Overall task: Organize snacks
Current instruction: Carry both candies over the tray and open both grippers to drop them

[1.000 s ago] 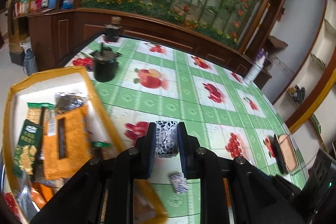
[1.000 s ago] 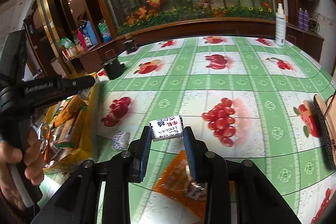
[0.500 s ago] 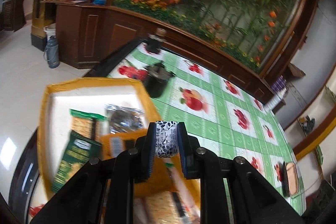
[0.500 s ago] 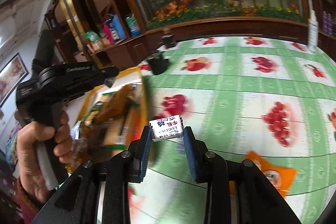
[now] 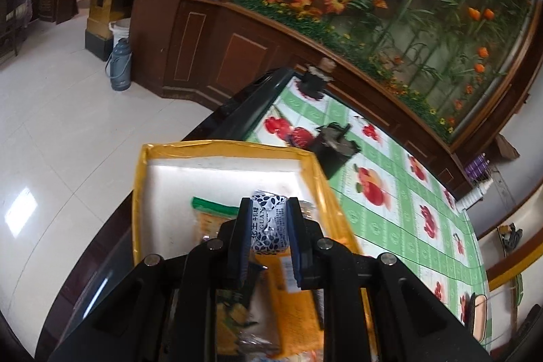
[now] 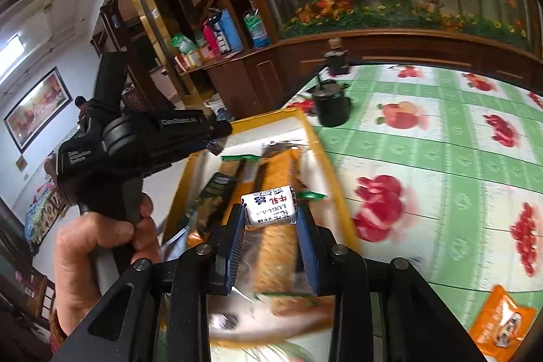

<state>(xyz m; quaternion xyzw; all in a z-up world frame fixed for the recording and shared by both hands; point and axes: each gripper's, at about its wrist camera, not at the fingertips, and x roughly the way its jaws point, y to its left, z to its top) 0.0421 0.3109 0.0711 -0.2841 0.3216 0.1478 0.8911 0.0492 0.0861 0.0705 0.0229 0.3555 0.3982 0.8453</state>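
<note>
Two wrapped candies hang over the yellow-rimmed box [image 5: 149, 192] of snack packets: the left claw [image 5: 268, 226] pinches a blue-patterned candy [image 5: 269, 223], the right claw [image 6: 269, 216] a white candy [image 6: 269, 209]. Only the right view shows the hand [image 6: 98, 246] gripping the left tool, and one orange packet [image 6: 505, 321] lying on the fruit-print counter [image 6: 441, 138].

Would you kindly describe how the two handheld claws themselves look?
Both are matte black plastic. Each claw's fingers carry dark blue ribbed pads, with silver screws behind. The left claw has a pistol grip and white lettering on its body. No cables show.
</note>
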